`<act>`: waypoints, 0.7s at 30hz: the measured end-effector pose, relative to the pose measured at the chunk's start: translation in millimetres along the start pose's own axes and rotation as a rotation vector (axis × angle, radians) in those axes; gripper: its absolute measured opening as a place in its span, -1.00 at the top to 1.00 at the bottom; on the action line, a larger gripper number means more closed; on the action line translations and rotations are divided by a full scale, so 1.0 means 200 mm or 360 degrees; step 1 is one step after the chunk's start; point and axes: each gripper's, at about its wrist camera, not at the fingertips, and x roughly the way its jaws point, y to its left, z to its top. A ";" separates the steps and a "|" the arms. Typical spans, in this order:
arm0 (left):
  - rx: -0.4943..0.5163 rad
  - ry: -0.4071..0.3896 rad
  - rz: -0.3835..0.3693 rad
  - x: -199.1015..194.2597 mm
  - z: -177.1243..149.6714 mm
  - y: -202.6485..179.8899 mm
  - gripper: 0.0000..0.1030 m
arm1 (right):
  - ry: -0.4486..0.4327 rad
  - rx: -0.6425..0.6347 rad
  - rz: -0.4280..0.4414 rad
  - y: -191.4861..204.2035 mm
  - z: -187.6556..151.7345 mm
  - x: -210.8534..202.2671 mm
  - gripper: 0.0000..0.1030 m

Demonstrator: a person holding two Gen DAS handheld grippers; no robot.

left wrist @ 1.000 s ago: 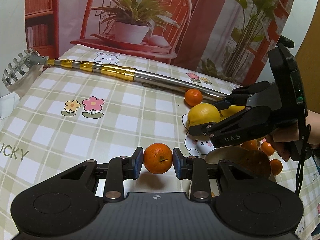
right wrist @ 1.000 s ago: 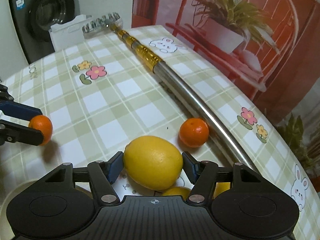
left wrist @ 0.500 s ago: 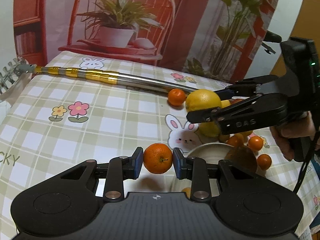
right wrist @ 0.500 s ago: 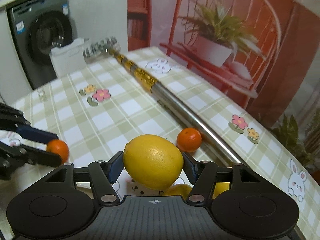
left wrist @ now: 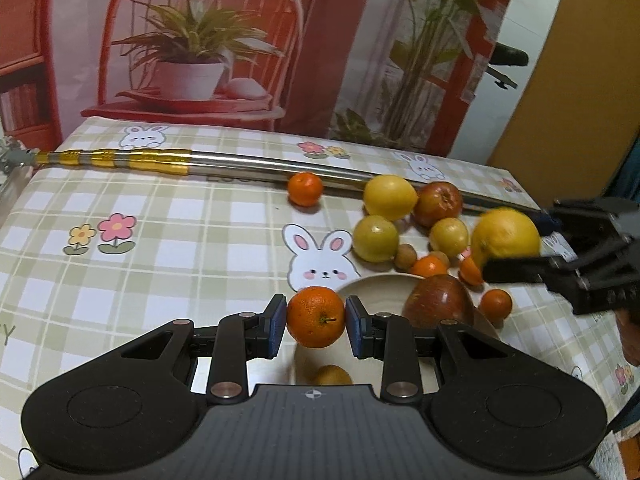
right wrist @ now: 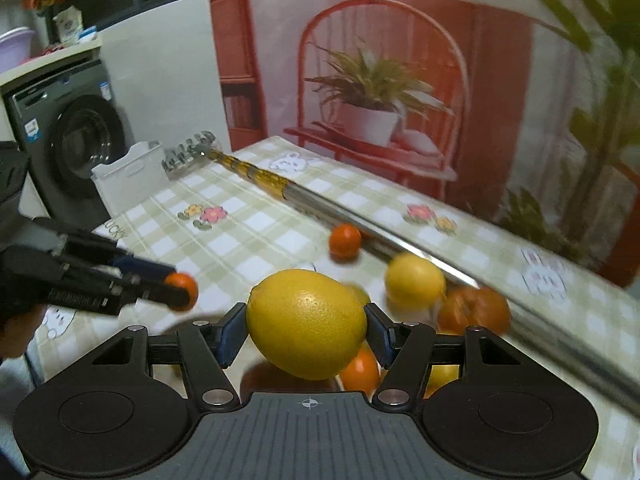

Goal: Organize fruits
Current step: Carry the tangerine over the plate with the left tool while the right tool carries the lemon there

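Note:
My left gripper (left wrist: 316, 322) is shut on a small orange mandarin (left wrist: 317, 317), held above the near rim of a beige bowl (left wrist: 372, 282). A red apple (left wrist: 438, 304) and a small yellowish fruit (left wrist: 332, 375) lie in that bowl. My right gripper (right wrist: 306, 326) is shut on a large yellow lemon (right wrist: 307, 322), lifted above the pile; in the left wrist view that lemon (left wrist: 506, 236) shows at the right. On the cloth beyond the bowl lie another lemon (left wrist: 390, 197), an apple (left wrist: 438, 203), two yellow-green fruits, small mandarins and brown round fruits.
A long steel and gold pole (left wrist: 224, 160) lies across the checked tablecloth (left wrist: 160, 240), with one mandarin (left wrist: 305, 189) against it. A white bin (right wrist: 128, 174) and a washing machine (right wrist: 72, 136) stand past the table's far left end. A printed backdrop hangs behind.
My right gripper lifted the lemon up and away to the right, uncovering the fruit pile. My left gripper drifted right with the mandarin, over the bowl's rim.

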 end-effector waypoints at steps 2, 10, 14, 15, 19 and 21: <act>0.0029 0.0009 -0.0005 0.01 -0.01 -0.02 0.34 | 0.0025 0.0011 -0.0023 -0.01 -0.07 -0.05 -0.12; 0.0102 0.0036 -0.0019 0.05 -0.02 -0.09 0.34 | 0.0168 0.0091 0.0006 0.05 -0.28 -0.08 -0.12; 0.0119 0.0053 -0.0026 0.07 -0.03 -0.10 0.34 | 0.0219 0.0107 0.0001 0.08 -0.33 -0.04 -0.12; 0.0112 0.0058 -0.0036 0.07 -0.03 -0.10 0.34 | 0.0232 0.0116 0.0000 0.07 -0.33 -0.03 -0.12; 0.0084 0.0107 -0.0052 0.11 -0.05 -0.08 0.34 | 0.0261 0.0094 -0.0022 0.08 -0.34 0.02 -0.12; 0.0098 0.0112 -0.0032 0.12 -0.06 -0.08 0.34 | 0.0253 0.0062 -0.0023 0.10 -0.34 0.05 -0.12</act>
